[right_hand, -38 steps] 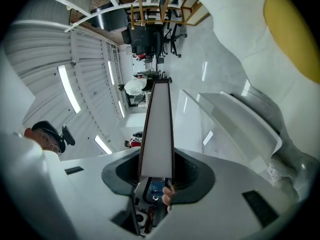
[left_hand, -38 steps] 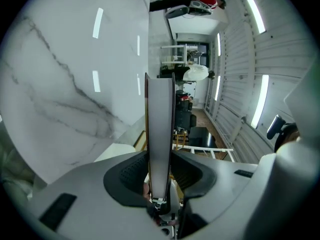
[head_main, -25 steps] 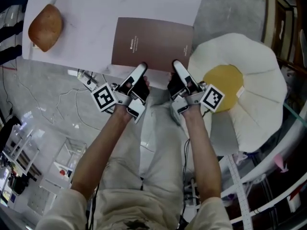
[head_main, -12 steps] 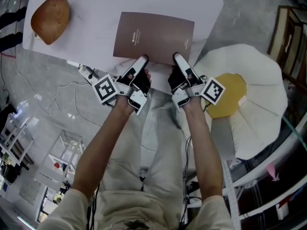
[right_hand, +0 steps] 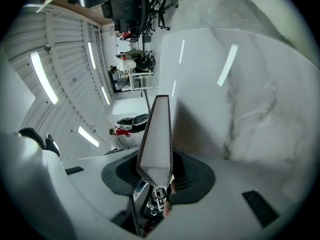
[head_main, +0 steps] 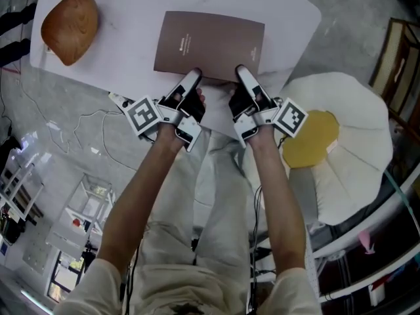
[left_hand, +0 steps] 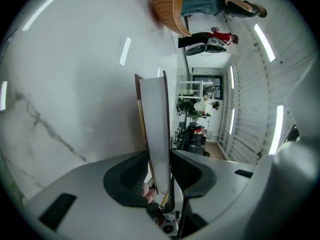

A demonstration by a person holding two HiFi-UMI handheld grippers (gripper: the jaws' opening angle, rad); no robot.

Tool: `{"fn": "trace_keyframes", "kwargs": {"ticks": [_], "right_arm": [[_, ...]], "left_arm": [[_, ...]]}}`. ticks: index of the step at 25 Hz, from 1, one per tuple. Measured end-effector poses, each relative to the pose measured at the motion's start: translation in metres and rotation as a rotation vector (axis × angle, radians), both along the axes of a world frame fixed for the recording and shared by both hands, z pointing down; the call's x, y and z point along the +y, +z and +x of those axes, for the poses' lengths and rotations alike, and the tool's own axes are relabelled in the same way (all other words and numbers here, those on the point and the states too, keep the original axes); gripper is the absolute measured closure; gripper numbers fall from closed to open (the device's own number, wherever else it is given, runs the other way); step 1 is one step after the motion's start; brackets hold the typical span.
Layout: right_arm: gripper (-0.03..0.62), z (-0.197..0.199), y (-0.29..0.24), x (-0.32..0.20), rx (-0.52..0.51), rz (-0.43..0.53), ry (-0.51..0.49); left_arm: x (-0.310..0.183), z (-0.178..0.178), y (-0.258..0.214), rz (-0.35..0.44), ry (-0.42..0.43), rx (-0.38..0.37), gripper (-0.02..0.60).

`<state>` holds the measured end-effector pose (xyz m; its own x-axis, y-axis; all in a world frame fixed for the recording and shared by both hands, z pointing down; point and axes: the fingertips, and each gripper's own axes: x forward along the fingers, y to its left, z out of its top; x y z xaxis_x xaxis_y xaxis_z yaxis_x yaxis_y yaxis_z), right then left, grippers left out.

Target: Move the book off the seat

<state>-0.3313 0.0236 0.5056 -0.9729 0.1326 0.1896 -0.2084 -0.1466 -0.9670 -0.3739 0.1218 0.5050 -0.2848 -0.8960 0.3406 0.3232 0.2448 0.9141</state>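
Head view shows the left gripper [head_main: 195,77] and right gripper [head_main: 240,72] each clamped on the near edge of the brown book [head_main: 209,43] over the white table [head_main: 131,15].

Thin brown book [head_main: 209,43], closed, cover up — over white table [head_main: 131,18]

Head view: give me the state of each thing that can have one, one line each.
book: closed, over the white table, held by its near edge.
left gripper: shut on the book.
right gripper: shut on the book.
brown loaf: lying on the table, untouched.
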Motion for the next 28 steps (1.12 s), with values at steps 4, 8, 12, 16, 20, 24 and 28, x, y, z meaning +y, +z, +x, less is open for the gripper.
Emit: {"fn": "trace_keyframes", "kwargs": {"ticks": [4, 8, 12, 16, 20, 24, 28], "right_arm": [[0.445, -0.016, 0.007, -0.008, 0.017, 0.000, 0.006], [0.445, -0.025, 0.017, -0.018, 0.078, -0.018, 0.021], [0.444, -0.035, 0.020, -0.026, 0.147, 0.005, 0.003], [0.443, -0.042, 0.024, -0.031, 0.202, 0.021, -0.002], [0.414, -0.044, 0.030, -0.035, 0.291, 0.053, -0.004], [0.362, -0.039, 0.040, -0.033, 0.432, 0.039, -0.009], [0.333, -0.029, 0.046, -0.031, 0.556, 0.010, -0.004]], "left_arm": [[-0.007, -0.015, 0.004, -0.020, 0.006, -0.008, 0.434], [-0.016, -0.023, 0.007, -0.064, 0.028, 0.000, 0.434], [-0.023, -0.031, 0.010, -0.102, 0.070, 0.000, 0.433], [-0.027, -0.037, 0.013, -0.123, 0.081, -0.002, 0.433], [-0.031, -0.040, 0.016, -0.138, 0.095, 0.000, 0.433], [-0.027, -0.042, 0.023, -0.182, 0.099, 0.022, 0.433], [-0.027, -0.041, 0.029, -0.192, 0.109, 0.016, 0.433]]}}
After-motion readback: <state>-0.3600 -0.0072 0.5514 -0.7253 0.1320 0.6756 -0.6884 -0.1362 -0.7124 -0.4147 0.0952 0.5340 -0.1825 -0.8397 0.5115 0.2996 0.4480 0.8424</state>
